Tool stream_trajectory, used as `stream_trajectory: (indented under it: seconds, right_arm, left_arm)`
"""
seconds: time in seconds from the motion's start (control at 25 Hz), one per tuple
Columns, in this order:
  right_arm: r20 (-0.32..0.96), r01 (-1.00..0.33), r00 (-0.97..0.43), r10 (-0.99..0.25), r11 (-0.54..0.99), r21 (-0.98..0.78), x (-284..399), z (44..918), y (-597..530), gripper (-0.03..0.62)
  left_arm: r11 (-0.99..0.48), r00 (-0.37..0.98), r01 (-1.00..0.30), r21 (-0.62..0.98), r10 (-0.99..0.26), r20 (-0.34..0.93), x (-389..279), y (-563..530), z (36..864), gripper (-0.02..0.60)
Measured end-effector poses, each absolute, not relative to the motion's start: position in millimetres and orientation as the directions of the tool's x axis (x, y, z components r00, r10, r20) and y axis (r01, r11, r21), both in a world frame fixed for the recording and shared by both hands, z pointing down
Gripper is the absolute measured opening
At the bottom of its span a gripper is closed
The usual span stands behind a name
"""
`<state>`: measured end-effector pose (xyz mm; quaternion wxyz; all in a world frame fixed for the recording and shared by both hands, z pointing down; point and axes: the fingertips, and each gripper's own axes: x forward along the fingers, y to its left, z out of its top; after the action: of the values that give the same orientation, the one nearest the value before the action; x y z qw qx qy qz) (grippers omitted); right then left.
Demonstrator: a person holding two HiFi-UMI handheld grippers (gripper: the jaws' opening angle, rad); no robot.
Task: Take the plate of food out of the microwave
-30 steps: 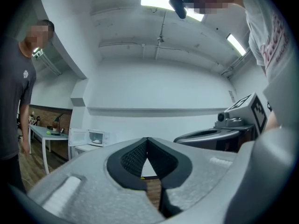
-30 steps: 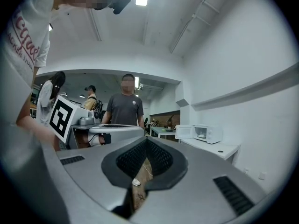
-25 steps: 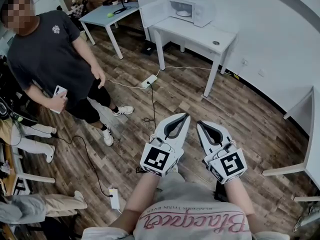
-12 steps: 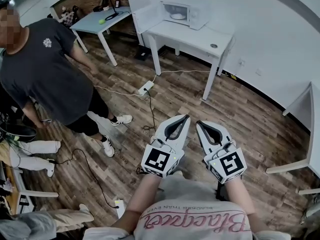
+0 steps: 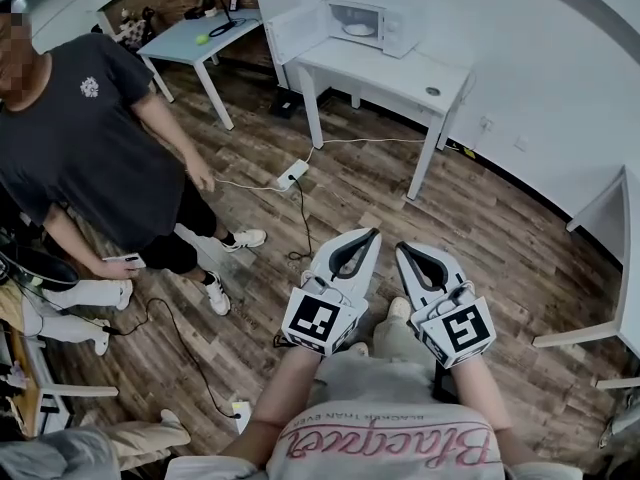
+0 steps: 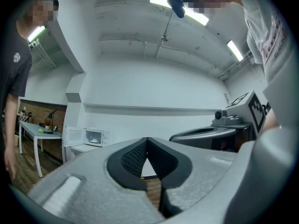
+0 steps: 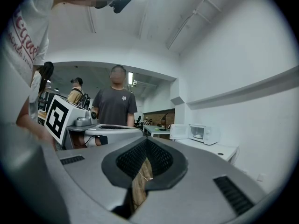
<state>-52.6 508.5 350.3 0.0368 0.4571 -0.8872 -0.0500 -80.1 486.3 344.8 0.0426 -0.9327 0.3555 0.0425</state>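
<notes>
At hand, side by side: left gripper (image 5: 369, 235) and right gripper (image 5: 403, 249), each with jaws closed tip to tip, empty. Between them and the table, on the wooden floor (image 5: 480, 218): power strip (image 5: 293, 175). Well ahead of both tips: white table (image 5: 400, 76) bearing microwave (image 5: 372, 20), door (image 5: 295, 30) swung open. Contents of microwave: plate of food (image 5: 357, 30). Off to the left gripper's side: standing person (image 5: 90, 158).

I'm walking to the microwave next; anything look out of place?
A power strip and loose cables lie on the floor before the white table, a likely trip hazard. The microwave door stands open.
</notes>
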Motion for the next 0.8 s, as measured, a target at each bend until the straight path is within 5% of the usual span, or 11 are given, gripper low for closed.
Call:
stream_trajectory:
  seconds: [0.8]
  right_arm:
    - [-0.013, -0.779, -0.622, -0.783, 0.618, 0.106, -46, 344, 421, 0.006]
  left_arm:
    - [-0.697, 0.705, -0.709, -0.106, -0.700, -0.113, -71, 409, 332, 0.005]
